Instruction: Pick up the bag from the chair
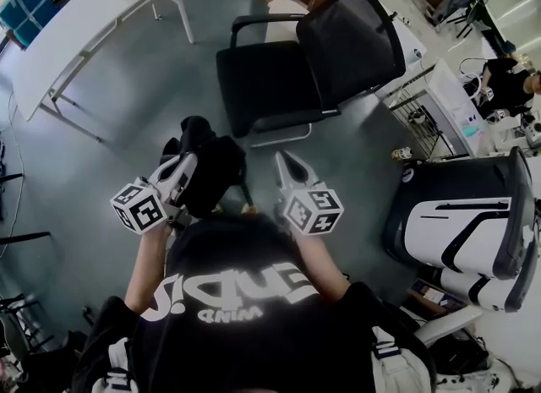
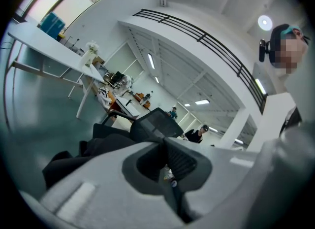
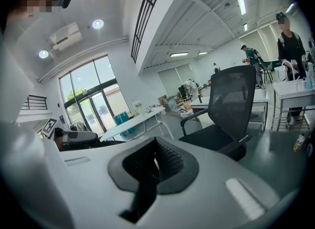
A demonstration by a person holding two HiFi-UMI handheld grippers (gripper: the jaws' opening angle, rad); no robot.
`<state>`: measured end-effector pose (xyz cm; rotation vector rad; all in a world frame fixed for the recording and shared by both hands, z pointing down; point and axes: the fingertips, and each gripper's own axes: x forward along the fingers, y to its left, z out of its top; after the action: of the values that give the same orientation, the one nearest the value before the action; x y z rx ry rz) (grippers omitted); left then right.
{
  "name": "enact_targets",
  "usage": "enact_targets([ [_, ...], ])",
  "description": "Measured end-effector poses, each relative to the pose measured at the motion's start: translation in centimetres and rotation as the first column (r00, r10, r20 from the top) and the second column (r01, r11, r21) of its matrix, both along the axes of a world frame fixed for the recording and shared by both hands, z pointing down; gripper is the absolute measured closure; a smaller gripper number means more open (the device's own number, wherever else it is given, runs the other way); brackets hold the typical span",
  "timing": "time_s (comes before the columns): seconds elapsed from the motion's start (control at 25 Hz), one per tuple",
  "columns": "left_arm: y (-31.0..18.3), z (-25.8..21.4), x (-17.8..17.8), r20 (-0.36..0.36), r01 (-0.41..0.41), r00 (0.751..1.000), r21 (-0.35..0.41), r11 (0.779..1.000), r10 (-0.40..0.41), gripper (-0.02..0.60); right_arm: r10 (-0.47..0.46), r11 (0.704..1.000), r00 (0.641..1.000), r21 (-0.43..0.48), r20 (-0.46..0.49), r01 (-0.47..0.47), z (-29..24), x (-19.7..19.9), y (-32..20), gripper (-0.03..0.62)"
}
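Observation:
The black bag [image 1: 211,171] is off the chair and hangs in front of the person's chest, at the tips of my left gripper [image 1: 188,163]. That gripper's jaws are shut, apparently on part of the bag; the hold itself is hidden. In the left gripper view the bag [image 2: 81,156] bulges at lower left beside the closed left gripper [image 2: 164,141]. The black mesh-back chair [image 1: 279,79] stands ahead with a bare seat. My right gripper [image 1: 283,161] is to the right of the bag, shut, with nothing in it. The right gripper view shows the right gripper [image 3: 155,142] and the chair [image 3: 229,110].
A long white table [image 1: 84,19] runs along the left. A large white-and-black housing [image 1: 465,222] stands at the right, with a metal rack [image 1: 423,117] behind it. People work at desks in the far right corner [image 1: 507,83]. Grey floor surrounds the chair.

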<state>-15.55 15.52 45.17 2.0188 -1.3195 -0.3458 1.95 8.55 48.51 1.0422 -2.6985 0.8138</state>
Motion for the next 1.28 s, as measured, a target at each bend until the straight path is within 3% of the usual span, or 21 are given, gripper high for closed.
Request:
enact_targets([
  [0.2,0.3,1.3,-1.1,0.0,0.033,0.999,-0.022,0.999,-0.033,0.58,0.007,1.0,1.0,-0.002,-0.018,-0.007,0.7,0.1,0.3,0.591],
  [0.64,-0.5,1.4,-2.2,0.08,0.07,0.994,-0.019,0.997,-0.068,0.58,0.002,1.0,0.999,0.019,-0.051,-0.001,0.9,0.1,0.5,0.592],
  [1.28,-1.2,1.8,-2.2,0.104,0.044,0.994,-0.046,0.998,-0.039,0.58,0.015,1.0,0.998,0.009,-0.054,-0.015,1.1,-0.6,-0.1,0.592],
])
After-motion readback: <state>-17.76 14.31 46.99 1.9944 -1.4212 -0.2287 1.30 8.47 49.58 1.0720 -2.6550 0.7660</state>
